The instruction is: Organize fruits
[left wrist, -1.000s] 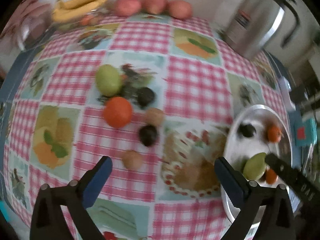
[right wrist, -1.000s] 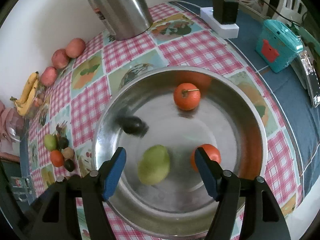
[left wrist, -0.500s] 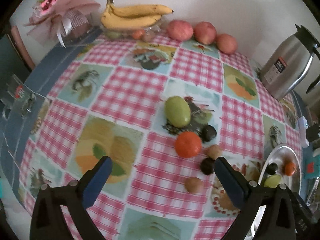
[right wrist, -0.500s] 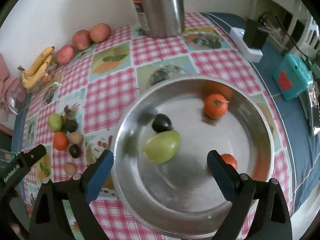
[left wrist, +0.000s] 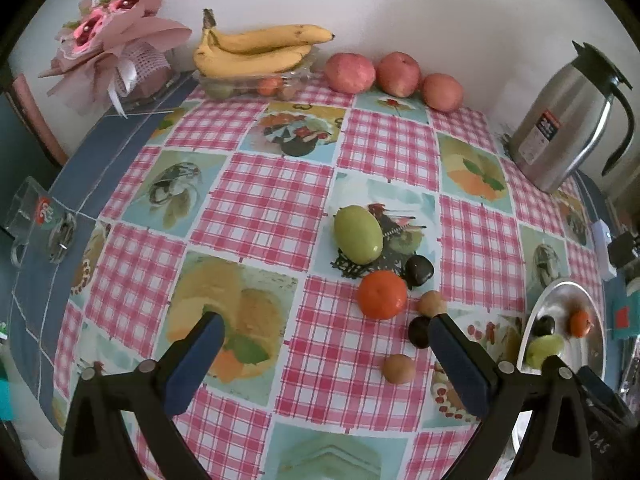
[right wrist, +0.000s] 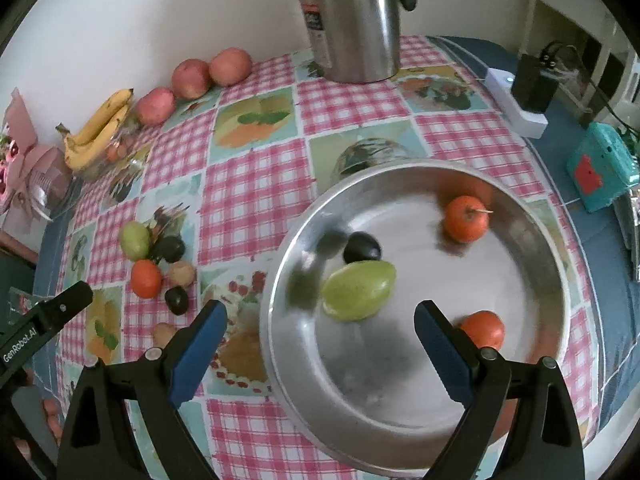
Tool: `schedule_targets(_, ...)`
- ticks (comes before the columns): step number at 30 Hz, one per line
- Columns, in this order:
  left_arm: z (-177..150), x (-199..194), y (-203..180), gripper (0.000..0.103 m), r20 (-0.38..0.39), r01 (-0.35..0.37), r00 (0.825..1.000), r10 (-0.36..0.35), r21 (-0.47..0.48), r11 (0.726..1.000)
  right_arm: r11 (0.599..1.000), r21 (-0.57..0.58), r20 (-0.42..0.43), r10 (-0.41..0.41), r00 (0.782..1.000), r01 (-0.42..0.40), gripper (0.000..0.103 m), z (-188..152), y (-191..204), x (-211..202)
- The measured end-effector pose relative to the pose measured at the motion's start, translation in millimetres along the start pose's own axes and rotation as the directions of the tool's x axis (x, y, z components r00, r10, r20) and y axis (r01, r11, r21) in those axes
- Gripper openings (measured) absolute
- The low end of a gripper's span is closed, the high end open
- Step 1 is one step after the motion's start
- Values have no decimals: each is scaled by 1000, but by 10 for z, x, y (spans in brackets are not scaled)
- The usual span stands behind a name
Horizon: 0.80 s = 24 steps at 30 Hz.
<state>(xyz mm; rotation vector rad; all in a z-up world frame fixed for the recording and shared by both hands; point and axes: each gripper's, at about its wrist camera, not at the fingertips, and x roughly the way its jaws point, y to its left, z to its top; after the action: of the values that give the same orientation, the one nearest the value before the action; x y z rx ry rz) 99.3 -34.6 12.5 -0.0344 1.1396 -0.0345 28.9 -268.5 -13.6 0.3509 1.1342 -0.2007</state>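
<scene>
— Steel, was it, that bowl (right wrist: 420, 420) under the right gripper (right wrist: 320, 330)?

— Polished and round, yes. Its wide-spread blue pads held nothing; just ahead of them lay a smooth green mango (right wrist: 359, 290) touching a dark plum (right wrist: 361, 247), with two glossy orange fruits (right wrist: 466, 219) apart from it.

— And a second before?

— That mango sat between narrower jaws; by now it had rolled toward the plum.

— What about the left gripper (left wrist: 324, 336)?

— Open too, and empty. Ahead of its right pad, on the checked oilcloth (left wrist: 260, 208), clustered another mango (left wrist: 358, 234), an orange (left wrist: 382, 294), dark plums and small brown fruits. A second earlier those lay between its pads.

— Anything only one camera caught?

— The pink bouquet (left wrist: 116, 40) showed fully in the left view alone, the teal box (right wrist: 600, 168) clearly in the right.
</scene>
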Motion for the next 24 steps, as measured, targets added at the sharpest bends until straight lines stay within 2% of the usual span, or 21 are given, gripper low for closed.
schedule_targets(3, 9, 14, 35, 103, -7, 0, 1000, 0, 1, 1000, 1000, -22, -12, 9, 1000, -10, 95, -20, 90, 34)
schedule_targets(13, 78, 36, 355, 103, -1, -77, 997, 77, -24, 997, 993, -99, -50, 57, 997, -61, 95, -93, 467, 135)
schedule_targets(19, 77, 177, 526, 103, -53, -39, 998, 35, -66, 997, 987, -131, -63, 87, 994, -95, 95, -116, 685, 163)
schedule_targets(24, 76, 280, 555, 103, -82, -36, 996, 30, -77, 996, 981, -164, -84, 94, 992, -107, 95, -125, 881, 225)
